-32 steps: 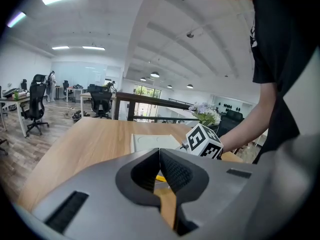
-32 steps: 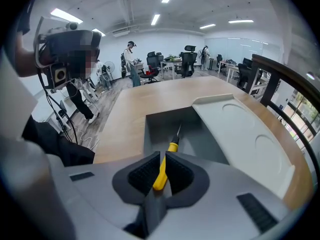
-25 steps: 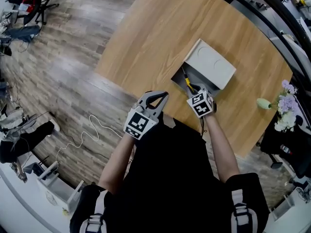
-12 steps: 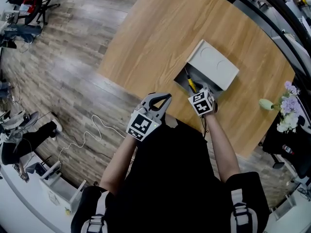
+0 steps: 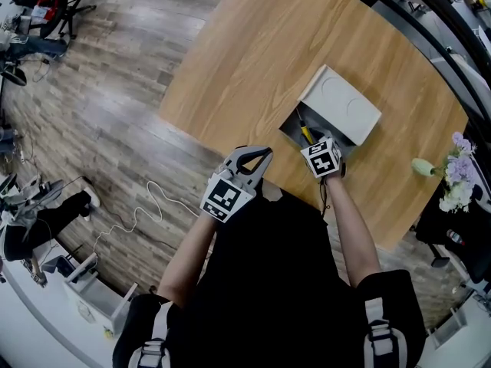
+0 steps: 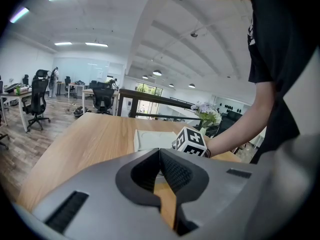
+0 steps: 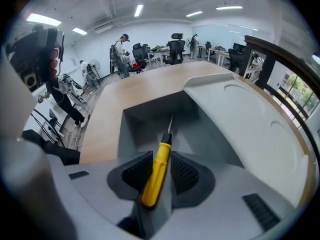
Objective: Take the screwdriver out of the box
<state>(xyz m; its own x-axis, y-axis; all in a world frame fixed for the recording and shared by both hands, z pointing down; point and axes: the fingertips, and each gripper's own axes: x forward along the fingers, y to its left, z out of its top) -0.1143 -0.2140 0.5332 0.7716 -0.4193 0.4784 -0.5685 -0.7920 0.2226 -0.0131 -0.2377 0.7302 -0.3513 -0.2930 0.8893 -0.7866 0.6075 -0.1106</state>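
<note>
A grey box (image 5: pixel 295 121) lies open near the wooden table's front edge, its pale lid (image 5: pixel 341 106) folded back to the far side. My right gripper (image 5: pixel 312 142) is at the box's near wall, shut on the yellow-handled screwdriver (image 5: pixel 306 134). In the right gripper view the handle (image 7: pixel 156 171) is clamped between the ribbed pads (image 7: pixel 185 174), and the thin shaft points into the box's hollow (image 7: pixel 145 121). My left gripper (image 5: pixel 259 156) hovers left of the box at the table's edge, shut with nothing in it (image 6: pixel 160 156).
A vase of pale purple flowers (image 5: pixel 459 173) and a small green thing (image 5: pixel 420 165) stand at the table's right. A white cable (image 5: pixel 134 215) trails over the wood floor to the left. Office chairs (image 6: pixel 37 99) and desks stand further off.
Both grippers and the box sit slightly further right in the head view. The right gripper keeps the screwdriver clamped at the box's near edge; the left stays shut.
</note>
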